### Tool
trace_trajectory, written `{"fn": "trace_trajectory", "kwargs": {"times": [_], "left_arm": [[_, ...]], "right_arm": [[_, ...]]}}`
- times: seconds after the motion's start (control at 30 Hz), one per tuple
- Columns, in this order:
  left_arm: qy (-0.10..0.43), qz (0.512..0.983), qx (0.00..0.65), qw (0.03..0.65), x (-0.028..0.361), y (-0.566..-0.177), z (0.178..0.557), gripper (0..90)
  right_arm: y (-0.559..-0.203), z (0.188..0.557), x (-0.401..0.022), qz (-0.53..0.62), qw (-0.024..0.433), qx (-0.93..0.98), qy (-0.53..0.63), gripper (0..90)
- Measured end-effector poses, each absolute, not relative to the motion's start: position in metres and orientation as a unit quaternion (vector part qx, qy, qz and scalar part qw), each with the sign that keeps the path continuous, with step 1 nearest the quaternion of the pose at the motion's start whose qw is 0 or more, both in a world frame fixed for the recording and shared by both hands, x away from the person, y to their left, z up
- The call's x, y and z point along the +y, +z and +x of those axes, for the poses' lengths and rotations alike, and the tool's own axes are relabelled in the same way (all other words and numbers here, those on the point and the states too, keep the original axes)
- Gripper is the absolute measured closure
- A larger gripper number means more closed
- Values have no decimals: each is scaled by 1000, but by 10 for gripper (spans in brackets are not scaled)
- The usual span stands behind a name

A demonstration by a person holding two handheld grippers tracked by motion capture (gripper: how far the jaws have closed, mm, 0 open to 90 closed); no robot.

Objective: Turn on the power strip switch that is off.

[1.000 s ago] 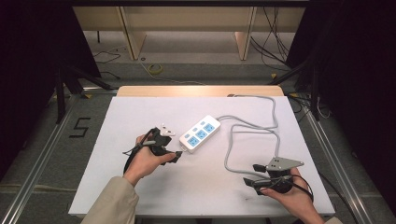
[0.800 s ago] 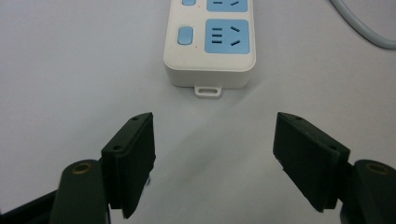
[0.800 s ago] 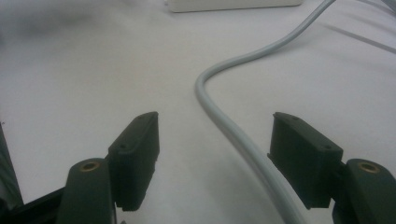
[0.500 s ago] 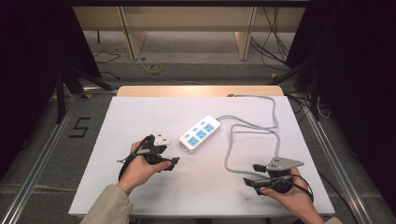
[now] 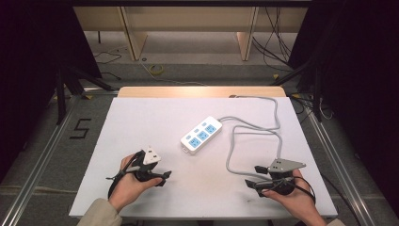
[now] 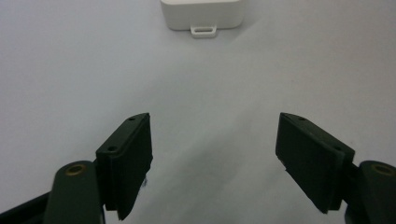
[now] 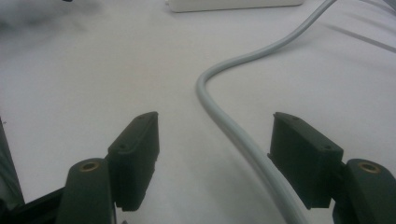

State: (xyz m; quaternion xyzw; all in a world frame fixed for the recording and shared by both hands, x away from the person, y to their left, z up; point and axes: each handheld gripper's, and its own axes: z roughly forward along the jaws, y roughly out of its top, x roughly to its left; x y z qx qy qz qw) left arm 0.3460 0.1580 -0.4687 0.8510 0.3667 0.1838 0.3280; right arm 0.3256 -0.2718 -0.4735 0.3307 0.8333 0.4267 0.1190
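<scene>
While the high view lays out the whole desk [image 5: 141,117], we get the close details from the two tongs views. In the high view, the power strip [image 5: 201,135] lies slantwise at the middle of the frame, white with blue socket faces, its grey cable [image 5: 251,129] looping toward the right and back down to the lower right. The left tongs [image 5: 162,177] sit at the lower left, well apart from the strip; the right tongs [image 5: 251,176] sit at the lower right, just beside the cable's lower bend. The left tongs view adds what the high view cannot: the strip's near end [image 6: 201,13] at the top centre, with a small hanging loop, and both black jaws spread wide with nothing but bare desk between them. In the right tongs view the jaws also stand wide apart, gripping nothing, and the cable [image 7: 233,121] curves down between them toward the right jaw. The strip's edge [image 7: 233,4] shows at the top of that frame.
</scene>
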Motion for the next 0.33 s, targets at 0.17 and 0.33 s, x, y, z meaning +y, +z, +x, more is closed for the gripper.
{"fn": "trace_trajectory", "kwargs": {"times": [0.17,0.33], "left_arm": [[194,841,386,326,162,-474,338,267],[200,837,400,316,167,-479,339,241]], "right_arm": [[-474,325,-272,331,117,834,427,337],[-474,325,-273,330,118,833,428,337]]}}
